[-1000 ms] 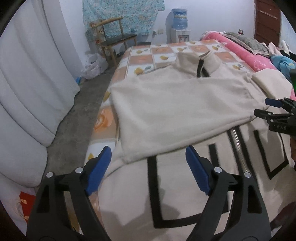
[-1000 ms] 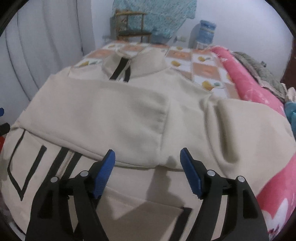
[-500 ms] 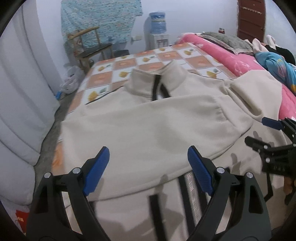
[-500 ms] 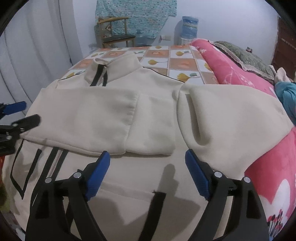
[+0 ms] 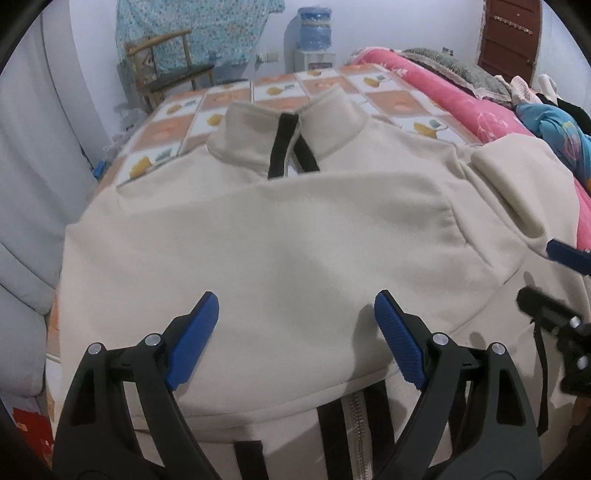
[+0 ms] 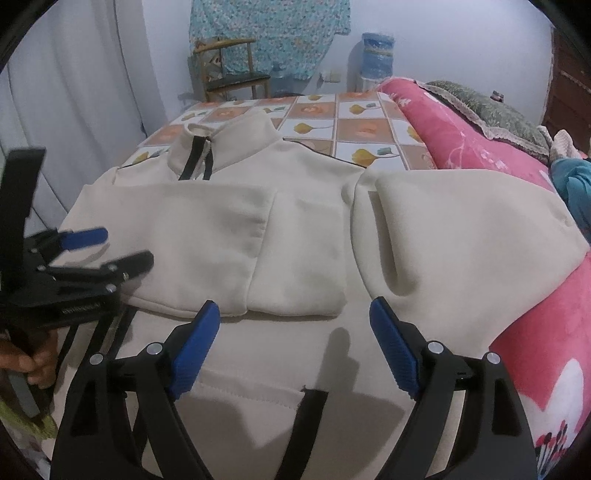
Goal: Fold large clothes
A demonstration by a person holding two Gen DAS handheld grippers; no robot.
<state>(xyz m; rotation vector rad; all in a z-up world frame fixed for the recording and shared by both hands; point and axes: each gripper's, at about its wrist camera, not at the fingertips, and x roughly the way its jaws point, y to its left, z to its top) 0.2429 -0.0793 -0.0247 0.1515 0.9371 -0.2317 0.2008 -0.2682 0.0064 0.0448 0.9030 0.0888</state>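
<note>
We list one cream zip jacket (image 5: 280, 236) with black trim, lying flat and front-up on the bed (image 6: 347, 122), collar toward the far wall; one sleeve (image 6: 207, 251) is folded across the chest, the other sleeve (image 6: 461, 236) lies bunched at the side touching the pink blanket (image 6: 454, 144). The bed carries a checked sheet printed with orange flowers. Our left gripper (image 5: 291, 328) hangs over the folded sleeve, jaws spread wide, holding nothing. Our right gripper (image 6: 295, 332) hangs over the jacket's lower front, jaws likewise apart and empty. Room contents: a wooden chair (image 6: 229, 70) against the far wall, a patterned teal cloth (image 6: 269, 29) hung behind it, a water dispenser (image 6: 376, 59) with blue bottle, white curtains (image 6: 74, 103) along one side, and a brown door (image 5: 511, 37) beyond the blanket.
</note>
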